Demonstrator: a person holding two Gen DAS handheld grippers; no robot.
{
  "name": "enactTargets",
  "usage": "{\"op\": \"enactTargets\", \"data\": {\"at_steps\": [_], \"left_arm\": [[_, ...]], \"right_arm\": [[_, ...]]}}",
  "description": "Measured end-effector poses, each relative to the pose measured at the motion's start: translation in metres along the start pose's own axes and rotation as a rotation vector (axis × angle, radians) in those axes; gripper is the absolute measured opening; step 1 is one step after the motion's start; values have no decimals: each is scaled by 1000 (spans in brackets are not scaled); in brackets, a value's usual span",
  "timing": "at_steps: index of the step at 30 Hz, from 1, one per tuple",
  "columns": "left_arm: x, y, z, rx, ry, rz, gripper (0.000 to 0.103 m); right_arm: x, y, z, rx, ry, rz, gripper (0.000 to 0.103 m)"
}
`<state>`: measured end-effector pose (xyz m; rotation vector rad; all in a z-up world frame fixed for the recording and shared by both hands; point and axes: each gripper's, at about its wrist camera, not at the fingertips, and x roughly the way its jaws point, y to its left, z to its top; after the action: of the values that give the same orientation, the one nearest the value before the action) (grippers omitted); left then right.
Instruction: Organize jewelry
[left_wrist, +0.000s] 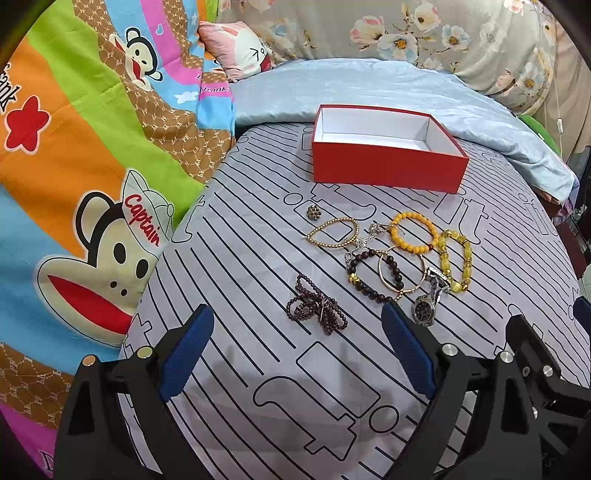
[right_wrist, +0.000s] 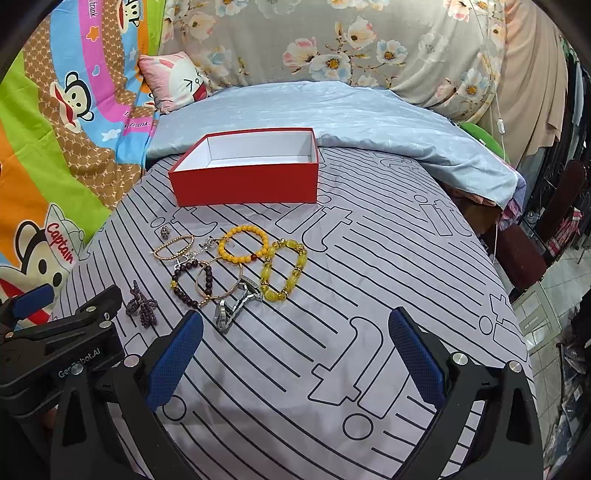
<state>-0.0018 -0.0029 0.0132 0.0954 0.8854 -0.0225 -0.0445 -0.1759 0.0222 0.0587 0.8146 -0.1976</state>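
Right wrist view only: chair (right_wrist: 554, 221) and tiled floor (right_wrist: 546, 295) beyond the bed edge.
Surroundings: cartoon monkey quilt (left_wrist: 74, 147) on the left, floral bedding (left_wrist: 443, 37) behind; nothing covers the jewelry.
Red box (left_wrist: 384, 162): open on the striped sheet (left_wrist: 258, 295), behind the jewelry.
Left gripper (left_wrist: 295, 347): spread, empty, purple bead bracelet (left_wrist: 317, 306) just ahead.
Right gripper (right_wrist: 295, 354): spread, empty, watch (right_wrist: 229, 310) near its left finger.

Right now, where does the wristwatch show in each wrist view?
Left wrist view: the wristwatch lies right of centre, just beyond the left gripper's right finger.
Right wrist view: the wristwatch lies left of centre, beside the right gripper's left finger.
Shared landmark: the red box, empty, beyond the jewelry.
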Motion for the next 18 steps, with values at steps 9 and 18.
{"op": "enactTargets", "data": {"at_steps": [9,18], "left_arm": [[0,0,-1,-2,3,2,90],[1,2,-1,-3,5,2,90]], "right_arm": [[0,0,0,-1,-1,0,98],[0,1,0,-1,0,0,98]]}}
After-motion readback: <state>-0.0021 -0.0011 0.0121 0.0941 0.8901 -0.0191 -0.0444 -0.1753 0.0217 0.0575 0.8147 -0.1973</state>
